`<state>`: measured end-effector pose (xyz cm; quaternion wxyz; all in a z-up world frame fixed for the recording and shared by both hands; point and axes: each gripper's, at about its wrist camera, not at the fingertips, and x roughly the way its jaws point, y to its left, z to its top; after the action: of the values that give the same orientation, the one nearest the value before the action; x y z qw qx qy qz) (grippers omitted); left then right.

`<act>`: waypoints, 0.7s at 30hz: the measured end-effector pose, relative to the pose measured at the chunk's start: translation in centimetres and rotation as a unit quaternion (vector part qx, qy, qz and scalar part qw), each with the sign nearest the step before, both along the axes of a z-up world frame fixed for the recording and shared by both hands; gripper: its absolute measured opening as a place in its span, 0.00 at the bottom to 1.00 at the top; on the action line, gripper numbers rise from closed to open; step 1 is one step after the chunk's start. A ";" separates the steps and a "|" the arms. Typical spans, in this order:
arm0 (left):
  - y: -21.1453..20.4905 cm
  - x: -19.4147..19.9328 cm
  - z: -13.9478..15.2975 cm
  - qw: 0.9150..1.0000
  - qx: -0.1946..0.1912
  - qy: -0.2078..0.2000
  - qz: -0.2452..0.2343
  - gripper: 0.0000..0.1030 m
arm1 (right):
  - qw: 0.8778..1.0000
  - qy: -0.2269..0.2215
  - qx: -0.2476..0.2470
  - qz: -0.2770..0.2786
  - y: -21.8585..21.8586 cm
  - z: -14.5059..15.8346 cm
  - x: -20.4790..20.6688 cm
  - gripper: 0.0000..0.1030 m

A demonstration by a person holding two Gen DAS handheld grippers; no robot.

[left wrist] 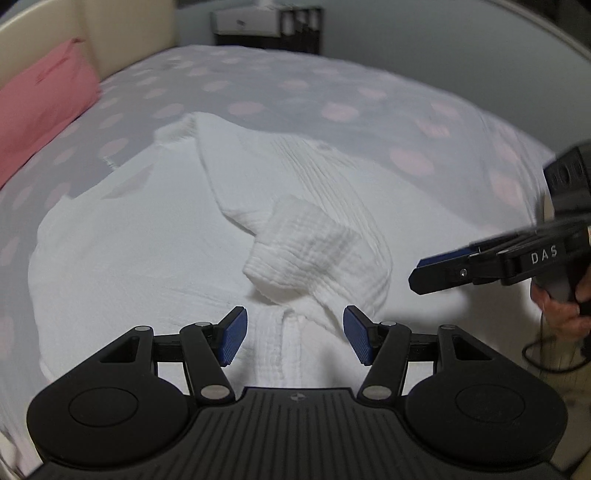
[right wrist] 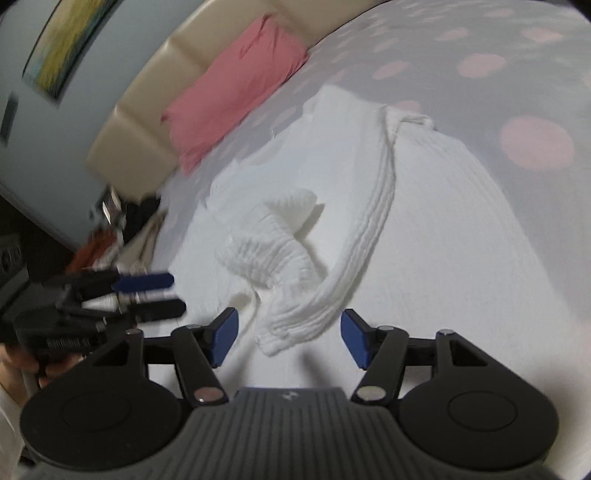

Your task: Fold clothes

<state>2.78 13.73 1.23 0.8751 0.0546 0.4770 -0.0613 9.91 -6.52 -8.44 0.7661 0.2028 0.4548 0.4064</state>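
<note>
A white crinkle-textured garment (left wrist: 155, 236) lies spread across the middle of a bed, its ribbed surface largely flat, with one sleeve (left wrist: 306, 251) drawn inward over the body so that the cuff end sits bunched in a loose curl near the garment's centre. A thick folded edge of the same cloth (right wrist: 373, 221) runs in a long arc from the far side down toward the near edge, ending in a crumpled end just ahead of the right gripper (right wrist: 288, 338). The left gripper (left wrist: 293, 336) hangs above the near part of the garment, its blue-padded fingers (left wrist: 233, 334) spread wide apart with only a raised seam of cloth showing below the gap and nothing pinched. The right gripper likewise stands spread, its pads clear of the fabric and gripping nothing. Seen from the left wrist, the right gripper comes in from the right side over the garment's edge, a person's hand (left wrist: 561, 306) wrapped around its handle. Beneath the garment stretches a pale grey bedspread (left wrist: 332, 92) dotted with large pink circles. A pink pillow (right wrist: 236, 85) leans against a cream padded headboard (right wrist: 147, 110) at the far end. A dark shelf unit (left wrist: 266, 26) stands past the bed, and a blurred framed picture (right wrist: 66, 48) hangs on the blue-grey wall
</note>
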 end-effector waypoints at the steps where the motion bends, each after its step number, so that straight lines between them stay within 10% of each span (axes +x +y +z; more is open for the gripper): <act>1: -0.1 0.4 -0.2 1.000 0.008 0.008 -0.009 0.55 | 1.000 0.004 -0.001 0.000 0.1 -0.2 -0.1 0.70; 17: -0.8 8.1 -2.8 0.991 0.069 0.076 -0.089 0.55 | 0.996 0.068 0.059 -0.003 0.4 -3.4 2.2 0.71; 21: -0.2 8.3 -3.0 0.993 0.024 0.074 -0.087 0.42 | 0.992 0.081 0.094 0.009 0.4 -3.9 2.1 0.57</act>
<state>11.10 13.51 -1.77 0.8274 0.1123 0.5348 -0.1292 11.97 -6.13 -12.36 0.7005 0.3024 0.4771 0.4361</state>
